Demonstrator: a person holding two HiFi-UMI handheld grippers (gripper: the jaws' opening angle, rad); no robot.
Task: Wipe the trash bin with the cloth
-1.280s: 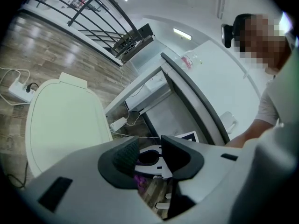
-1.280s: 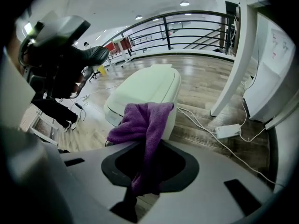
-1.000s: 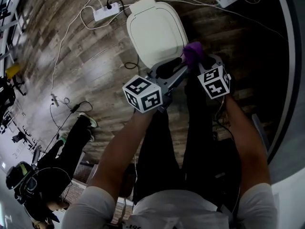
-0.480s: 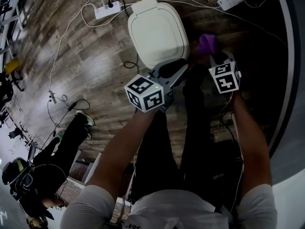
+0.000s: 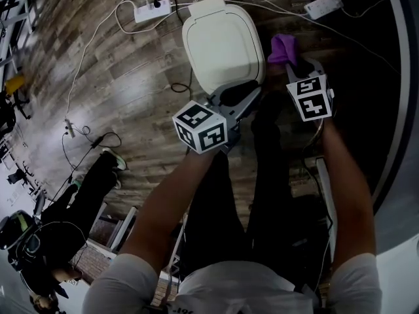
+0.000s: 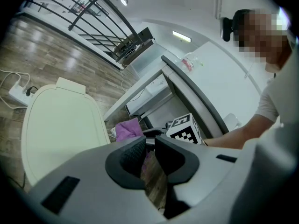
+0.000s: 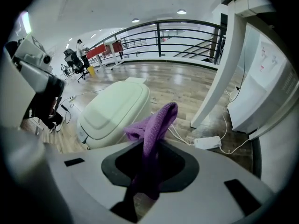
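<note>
Far left, a white power strip (image 5: 152,10) lies on the wood floor (image 5: 131,90). Next stands the cream trash bin (image 5: 222,44), its lid down. The left gripper (image 5: 243,100) points at the bin's near edge. Its jaws have just been closing and stand narrowly apart, with nothing between them. Further right, the right gripper (image 5: 296,65) is clamped on the purple cloth (image 5: 283,46), which sticks up from its jaws just beside the bin's right flank and appears clear of it. Judged from this, the cloth is in hand, but no part of the bin lies under it, so the wiping remains to be done.
</note>
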